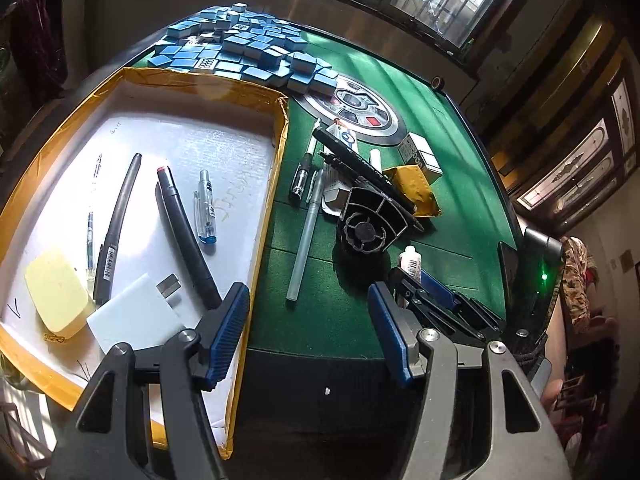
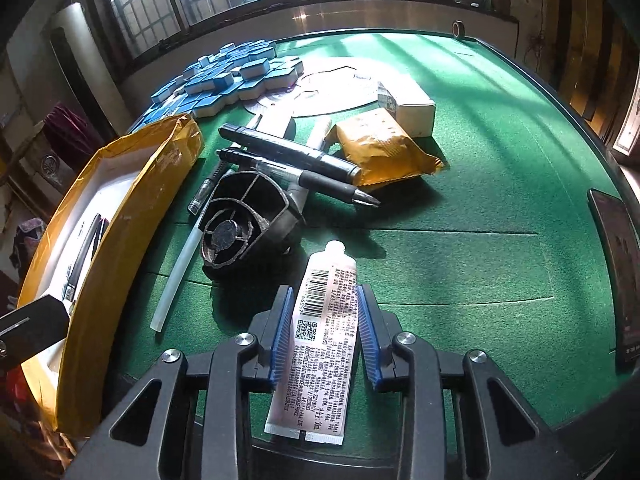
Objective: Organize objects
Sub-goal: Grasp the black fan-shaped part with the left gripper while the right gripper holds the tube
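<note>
Gripping white tube (image 2: 320, 332) lengthwise between right gripper (image 2: 325, 332) pads | left gripper (image 1: 308, 332) spread, empty

Green felt table (image 2: 480, 208) carried blue tiles (image 1: 248, 46), a yellow-taped box (image 1: 276, 168), loose pens (image 2: 288, 156), a black fan piece (image 2: 244, 224), a yellow packet (image 2: 376, 148).

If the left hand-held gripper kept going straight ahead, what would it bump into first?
Probably the bare green table felt just beside the box. Further along that line lies the pale pen, though depth is hard to judge.
</note>
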The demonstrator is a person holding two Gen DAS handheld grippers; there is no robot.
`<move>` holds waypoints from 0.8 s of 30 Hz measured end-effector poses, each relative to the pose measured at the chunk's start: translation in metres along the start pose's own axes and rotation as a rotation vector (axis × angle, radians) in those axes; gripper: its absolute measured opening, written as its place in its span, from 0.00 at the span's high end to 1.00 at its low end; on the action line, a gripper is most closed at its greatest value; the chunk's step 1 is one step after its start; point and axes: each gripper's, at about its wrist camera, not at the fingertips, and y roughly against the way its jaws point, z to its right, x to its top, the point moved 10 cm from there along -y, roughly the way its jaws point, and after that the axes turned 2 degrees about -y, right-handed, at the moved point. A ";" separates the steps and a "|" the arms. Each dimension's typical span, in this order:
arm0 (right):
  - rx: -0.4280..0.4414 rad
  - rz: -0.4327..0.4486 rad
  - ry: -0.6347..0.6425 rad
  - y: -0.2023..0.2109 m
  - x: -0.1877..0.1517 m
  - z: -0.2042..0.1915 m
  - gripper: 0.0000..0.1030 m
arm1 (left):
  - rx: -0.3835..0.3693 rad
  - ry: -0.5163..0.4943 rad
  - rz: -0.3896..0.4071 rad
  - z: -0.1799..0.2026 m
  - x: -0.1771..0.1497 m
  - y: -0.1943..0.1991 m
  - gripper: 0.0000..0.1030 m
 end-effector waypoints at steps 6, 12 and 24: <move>0.050 0.011 -0.044 0.004 0.004 0.022 0.72 | -0.002 -0.024 -0.015 0.011 0.002 -0.008 0.41; 0.078 0.017 -0.036 0.006 0.004 0.021 0.72 | -0.008 -0.091 -0.023 0.035 0.008 -0.019 0.41; 0.138 0.012 -0.051 0.007 0.001 0.027 0.72 | -0.018 -0.148 -0.080 0.058 0.022 -0.060 0.41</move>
